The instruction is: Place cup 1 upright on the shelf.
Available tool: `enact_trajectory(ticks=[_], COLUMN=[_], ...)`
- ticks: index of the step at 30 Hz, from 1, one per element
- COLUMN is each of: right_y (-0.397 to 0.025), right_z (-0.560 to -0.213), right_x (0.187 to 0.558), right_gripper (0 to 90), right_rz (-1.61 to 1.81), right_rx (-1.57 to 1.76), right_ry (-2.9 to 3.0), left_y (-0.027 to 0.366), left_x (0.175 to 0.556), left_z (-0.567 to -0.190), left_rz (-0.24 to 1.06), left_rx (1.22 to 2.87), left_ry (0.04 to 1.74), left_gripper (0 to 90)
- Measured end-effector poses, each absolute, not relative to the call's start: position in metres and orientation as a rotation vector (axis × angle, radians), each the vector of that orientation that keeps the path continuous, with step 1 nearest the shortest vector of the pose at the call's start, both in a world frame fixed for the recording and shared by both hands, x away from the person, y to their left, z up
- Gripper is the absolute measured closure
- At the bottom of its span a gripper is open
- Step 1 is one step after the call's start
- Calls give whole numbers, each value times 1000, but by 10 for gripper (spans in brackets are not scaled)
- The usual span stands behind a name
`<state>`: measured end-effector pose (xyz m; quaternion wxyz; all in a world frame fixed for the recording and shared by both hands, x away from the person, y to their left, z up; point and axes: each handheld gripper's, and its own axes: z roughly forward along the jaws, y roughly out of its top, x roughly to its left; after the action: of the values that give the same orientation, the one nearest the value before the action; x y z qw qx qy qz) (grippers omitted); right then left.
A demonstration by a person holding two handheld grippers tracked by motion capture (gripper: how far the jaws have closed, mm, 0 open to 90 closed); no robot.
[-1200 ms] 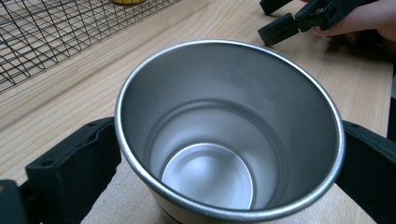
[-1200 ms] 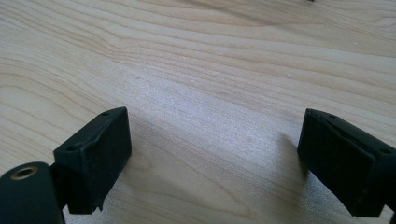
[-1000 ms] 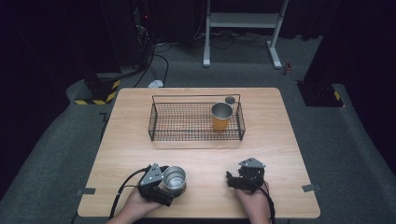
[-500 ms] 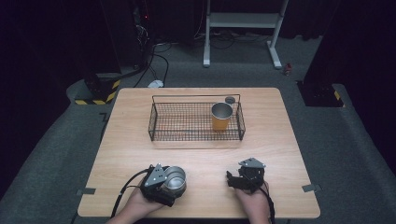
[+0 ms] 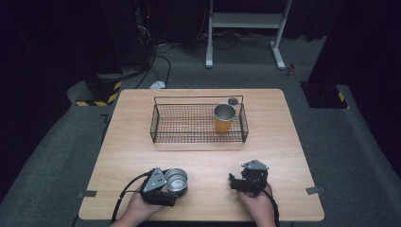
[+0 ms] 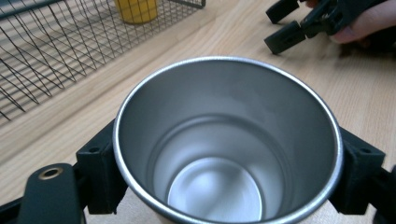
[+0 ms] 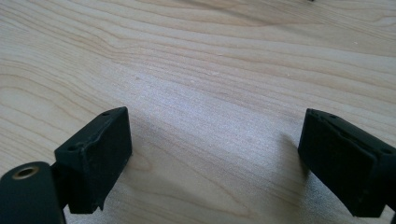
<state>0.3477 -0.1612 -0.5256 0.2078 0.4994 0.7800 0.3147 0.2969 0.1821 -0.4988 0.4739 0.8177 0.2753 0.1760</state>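
Two black jaws of the left gripper (image 5: 166,188) clamp the plain round stainless-steel cup (image 5: 176,181) from either side just below its rim; in the left gripper view the steel cup (image 6: 227,140) stands upright between them, mouth up and empty, at the near edge of the pale wooden table (image 5: 127,142). The likely job is to carry it to the black wire basket (image 5: 197,124) at the middle of the table, where an orange-sided metal cup (image 5: 224,117) already stands towards the right end. To do it well, keep the squeeze steady, since smooth steel slips easily. Lift straight up before moving forward, clear the basket's near wall, and aim for the free mesh left of the orange cup. The right gripper (image 5: 239,182) rests over bare wood with its jaws spread and nothing between them, and should hold back from the path.
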Motion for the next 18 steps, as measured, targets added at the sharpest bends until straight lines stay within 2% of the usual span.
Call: enact_trajectory(ticks=[11,18], right_y=[-162,-162], right_z=[-526,-525], right_x=[348,348], right_gripper=[96,96], right_rz=[880,875], right_rx=[1387,1379], right_ry=[2177,2179], left_y=[193,195], left_x=[304,312], left_z=[-491,-484], left_rz=[411,441], left_rx=[1929,1913], left_ry=[751,800], left_gripper=[185,185])
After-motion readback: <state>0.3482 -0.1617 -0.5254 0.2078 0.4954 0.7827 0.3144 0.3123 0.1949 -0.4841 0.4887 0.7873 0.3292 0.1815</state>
